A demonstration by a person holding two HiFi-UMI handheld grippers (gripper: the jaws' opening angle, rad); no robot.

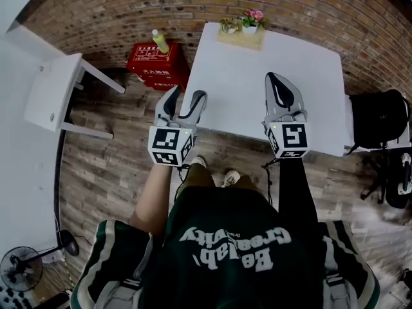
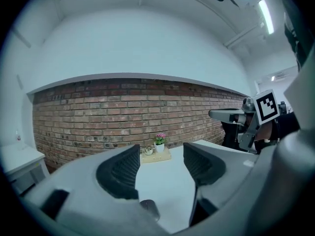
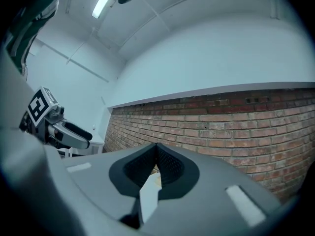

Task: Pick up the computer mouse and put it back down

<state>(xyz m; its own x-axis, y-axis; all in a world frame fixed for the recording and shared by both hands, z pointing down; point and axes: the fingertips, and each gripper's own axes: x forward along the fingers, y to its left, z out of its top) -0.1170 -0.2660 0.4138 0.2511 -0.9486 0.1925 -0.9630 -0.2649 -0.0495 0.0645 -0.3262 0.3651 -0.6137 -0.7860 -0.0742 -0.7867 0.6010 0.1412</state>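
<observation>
a white worktop (image 1: 257, 89) stands on a wood-plank floor (image 1: 109, 166) against a brick wall (image 1: 129, 11), with a flower tray (image 1: 242, 36) at its far edge. the computer mouse (image 2: 149, 209) lies on the worktop, low between the left gripper's (image 1: 187, 95) spread jaws, clear of both pads. the right gripper's (image 1: 275, 80) jaws are pressed together, empty.

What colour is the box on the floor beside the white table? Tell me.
The box is red; the head view shows it best.

I see white table (image 1: 257, 82), upper centre of head view. Wooden board (image 1: 241, 40) with small flower pots (image 1: 251, 24) at its far edge. Dark computer mouse (image 2: 150, 209) on near part, bottom centre of left gripper view.
</observation>
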